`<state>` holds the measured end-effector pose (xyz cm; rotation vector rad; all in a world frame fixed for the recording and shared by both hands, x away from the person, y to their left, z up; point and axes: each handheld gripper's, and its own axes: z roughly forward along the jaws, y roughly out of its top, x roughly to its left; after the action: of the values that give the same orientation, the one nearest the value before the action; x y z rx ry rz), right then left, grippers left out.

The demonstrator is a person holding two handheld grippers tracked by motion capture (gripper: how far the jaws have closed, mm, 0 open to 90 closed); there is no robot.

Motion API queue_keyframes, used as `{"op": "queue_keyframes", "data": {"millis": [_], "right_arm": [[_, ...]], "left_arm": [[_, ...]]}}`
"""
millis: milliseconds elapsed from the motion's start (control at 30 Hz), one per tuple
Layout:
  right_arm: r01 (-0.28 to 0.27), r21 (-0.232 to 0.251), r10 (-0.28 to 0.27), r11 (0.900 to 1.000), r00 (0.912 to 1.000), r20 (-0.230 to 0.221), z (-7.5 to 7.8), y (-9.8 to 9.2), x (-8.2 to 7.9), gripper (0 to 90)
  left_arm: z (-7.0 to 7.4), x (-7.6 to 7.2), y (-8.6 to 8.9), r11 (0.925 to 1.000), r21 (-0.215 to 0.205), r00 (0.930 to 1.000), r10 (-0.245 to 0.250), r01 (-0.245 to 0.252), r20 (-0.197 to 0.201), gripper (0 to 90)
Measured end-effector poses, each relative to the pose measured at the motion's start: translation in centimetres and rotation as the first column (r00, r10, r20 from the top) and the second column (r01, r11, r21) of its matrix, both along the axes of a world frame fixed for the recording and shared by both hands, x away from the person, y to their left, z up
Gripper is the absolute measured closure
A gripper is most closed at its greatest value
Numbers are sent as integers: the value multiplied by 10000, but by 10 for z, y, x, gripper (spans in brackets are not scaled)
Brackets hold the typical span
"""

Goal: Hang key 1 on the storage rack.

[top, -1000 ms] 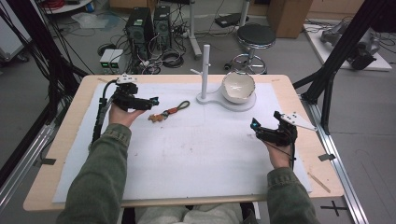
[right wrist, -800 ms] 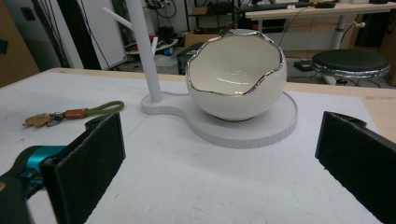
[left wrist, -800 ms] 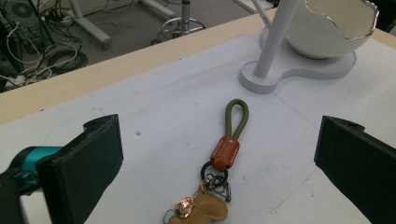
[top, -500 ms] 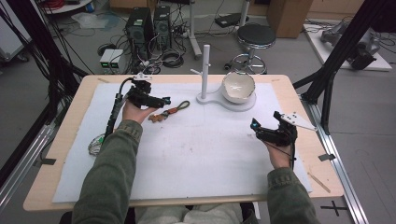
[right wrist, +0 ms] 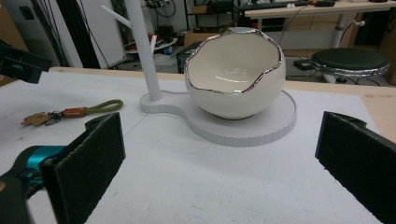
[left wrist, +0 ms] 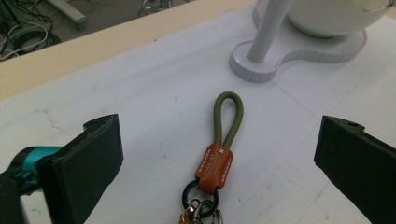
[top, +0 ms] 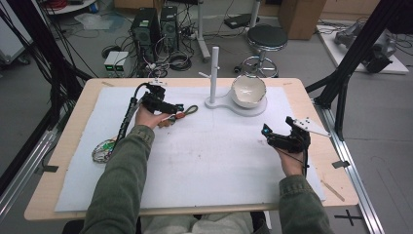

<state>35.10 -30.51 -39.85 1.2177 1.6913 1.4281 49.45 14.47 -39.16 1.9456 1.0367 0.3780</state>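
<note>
Two grippers, both spread wide, nothing held.

Near the bench's left edge: a small tangled bundle point(top: 102, 150), lying apart from the work.

Toward the back-left part of the bench: left gripper point(top: 178, 107), jaws wide apart, poised over the keychain point(left wrist: 218, 161) without touching it. Keychain flat on the white mat point(top: 209, 165), key end nearest the gripper, olive cord loop pointing toward the white stand point(top: 215, 73).

Probably light and limp as a whole:
- soft, doubled cord at the loop
- firmer orange leather tab in the middle
- black ring and brass keys loose at the bottom, likely slick and apt to slip between pads

Best taken across the orange tab or the cord just above it, pinched from both sides. Worth lowering the pads right down to the mat first, given how flat it lies. Expect swinging keys beneath once lifted. Keep the loop free if meant for the stand's side peg.

Near the middle of the back edge: stand on its base, with a white egg-shaped bowl point(top: 249, 90) just beside the post. Likely fragile, best given room.

Near the right edge: right gripper point(top: 271, 135), jaws fully parted, empty, well apart from the keychain, facing the bowl.
</note>
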Motion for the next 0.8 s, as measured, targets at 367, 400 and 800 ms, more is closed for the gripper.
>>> {"op": "queue_keyframes", "data": {"millis": [367, 400, 800], "right_arm": [[-42, 22, 42, 10000, 9999, -99, -1, -1, 0, 4], [-53, 27, 53, 10000, 9999, -106, -1, -1, 0, 4], [-56, 21, 57, 10000, 9999, -128, -2, -1, 1, 5]], "left_arm": [[-21, 7, -10, 9995, 298, 9985, -105, 122, -533, 17], [-22, 8, -11, 9991, 406, 9982, -127, 150, -579, 17], [-38, 9, -18, 9918, 1137, 9926, -462, 591, -1124, 34]]}}
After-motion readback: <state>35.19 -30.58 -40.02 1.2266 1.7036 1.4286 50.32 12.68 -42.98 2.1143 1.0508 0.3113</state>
